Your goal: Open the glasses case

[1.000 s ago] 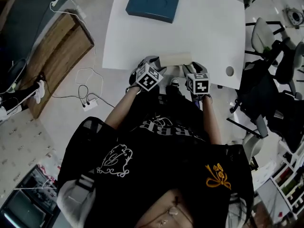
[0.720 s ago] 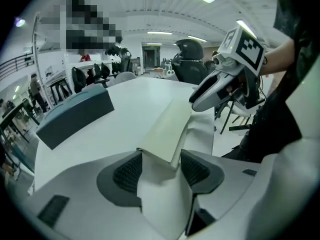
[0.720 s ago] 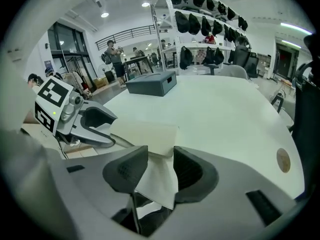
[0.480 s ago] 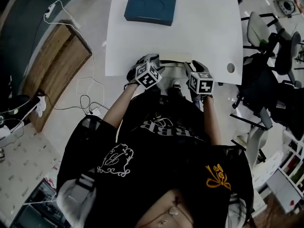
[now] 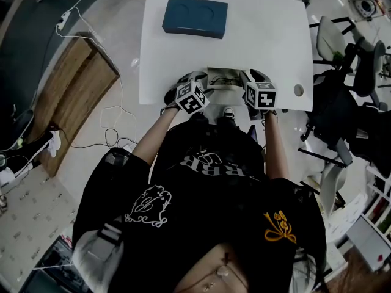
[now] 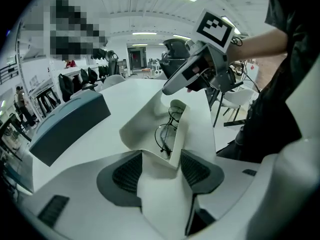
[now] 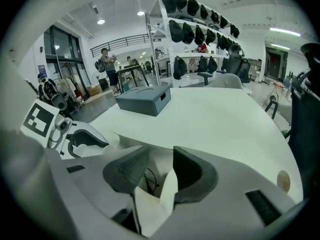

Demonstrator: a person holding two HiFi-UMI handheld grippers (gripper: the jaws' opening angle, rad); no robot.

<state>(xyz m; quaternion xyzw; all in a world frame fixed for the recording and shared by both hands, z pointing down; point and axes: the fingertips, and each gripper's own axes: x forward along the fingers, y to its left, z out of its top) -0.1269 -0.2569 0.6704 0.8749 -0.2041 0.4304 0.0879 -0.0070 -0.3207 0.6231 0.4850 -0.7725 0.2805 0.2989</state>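
Head view: glasses case [image 5: 225, 78] sits at the near edge of the desk [image 5: 263, 35], spread open between left claw [image 5: 203, 84] and right claw [image 5: 247, 81]. Any slip could drop it off the edge.
Left gripper view: left claw is clamped on the case's end. Glasses [image 6: 167, 134] lie loose inside, so tilting could spill them.
Right gripper view: right claw's jaws have just been closing and pinch only a thin flap, which could pull free.

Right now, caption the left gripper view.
Left gripper and just-closed right gripper hold the glasses case open, glasses visible inside.
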